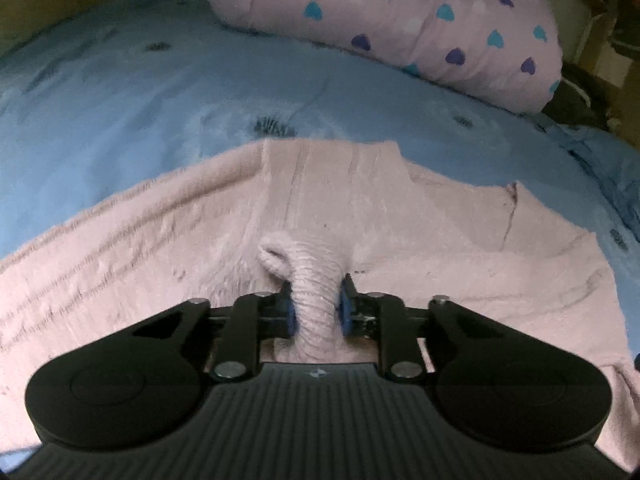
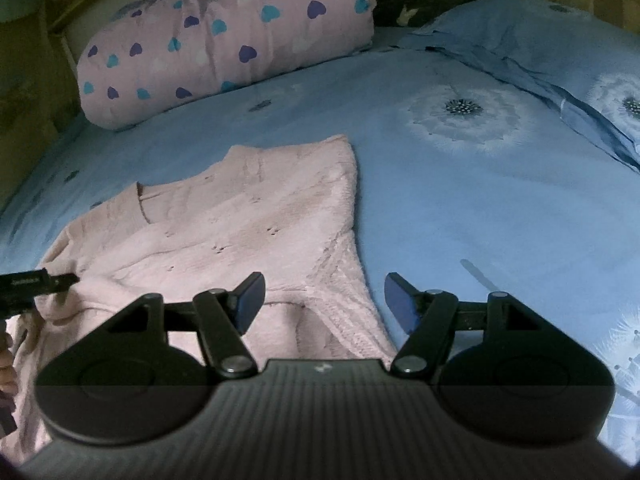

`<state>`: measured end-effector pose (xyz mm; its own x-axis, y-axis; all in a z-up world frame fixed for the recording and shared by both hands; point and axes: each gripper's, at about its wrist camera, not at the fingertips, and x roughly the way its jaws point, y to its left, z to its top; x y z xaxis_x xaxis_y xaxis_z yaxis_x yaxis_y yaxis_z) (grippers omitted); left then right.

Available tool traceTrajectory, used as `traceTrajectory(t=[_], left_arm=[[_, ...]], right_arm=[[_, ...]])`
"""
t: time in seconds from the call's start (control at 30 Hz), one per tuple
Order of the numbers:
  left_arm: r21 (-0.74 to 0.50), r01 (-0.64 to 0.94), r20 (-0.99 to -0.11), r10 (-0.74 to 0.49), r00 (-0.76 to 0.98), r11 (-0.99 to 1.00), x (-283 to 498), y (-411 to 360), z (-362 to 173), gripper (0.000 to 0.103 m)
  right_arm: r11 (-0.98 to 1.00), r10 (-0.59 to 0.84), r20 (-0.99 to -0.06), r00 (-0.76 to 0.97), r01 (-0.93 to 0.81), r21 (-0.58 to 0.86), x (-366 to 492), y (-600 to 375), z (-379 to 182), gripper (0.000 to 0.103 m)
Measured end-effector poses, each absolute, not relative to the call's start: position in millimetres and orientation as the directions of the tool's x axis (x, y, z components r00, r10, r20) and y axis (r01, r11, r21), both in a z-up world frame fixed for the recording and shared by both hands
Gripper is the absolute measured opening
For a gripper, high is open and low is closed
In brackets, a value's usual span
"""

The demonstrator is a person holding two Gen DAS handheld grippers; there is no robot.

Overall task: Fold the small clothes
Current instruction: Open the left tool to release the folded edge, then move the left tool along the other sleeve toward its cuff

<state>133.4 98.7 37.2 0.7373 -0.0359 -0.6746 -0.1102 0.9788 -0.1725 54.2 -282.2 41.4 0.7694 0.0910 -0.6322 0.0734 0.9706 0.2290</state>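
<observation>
Pink sweater (image 1: 360, 216) on blue bedsheet (image 1: 140, 92)

Dim rm: blue dandelion-print bedsheet (image 2: 460, 200), pink heart-print bolster (image 2: 224, 44) near wooden headboard (image 2: 76, 8)

The sweater (image 2: 224, 232) is lying flat on the bedsheet (image 2: 460, 220). Behind it, the rolled blanket (image 2: 224, 40) is resting near the far edge of the bed, and a pillow (image 2: 540, 52) is sitting to the right of this blanket. The left gripper (image 1: 316, 308) is pinching a raised fold of the sweater, and the right gripper (image 2: 324, 300) is hovering over the sweater's near right edge.
</observation>
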Motion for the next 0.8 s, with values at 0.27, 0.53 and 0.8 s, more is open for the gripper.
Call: traceTrajectory(t=[0.27, 0.53, 0.8], left_arm=[[-0.087, -0.12, -0.668, 0.031, 0.743, 0.989, 155.7, 105.3, 44.2, 0.021], [-0.004, -0.066, -0.695, 0.045, 0.718, 0.998, 161.8, 106.4, 29.7, 0.051], [0.009, -0.037, -0.649, 0.034, 0.76, 0.999, 131.1, 114.9, 73.5, 0.071]], right_arm=[[0.949, 0.134, -0.608, 0.782, 0.075, 0.306, 52.1, -288.4, 36.9, 0.068], [0.936, 0.138, -0.678, 0.722, 0.129, 0.327, 66.6, -288.4, 17.9, 0.068], [0.915, 0.041, -0.616, 0.786, 0.219, 0.339, 54.7, -310.8, 30.9, 0.068]])
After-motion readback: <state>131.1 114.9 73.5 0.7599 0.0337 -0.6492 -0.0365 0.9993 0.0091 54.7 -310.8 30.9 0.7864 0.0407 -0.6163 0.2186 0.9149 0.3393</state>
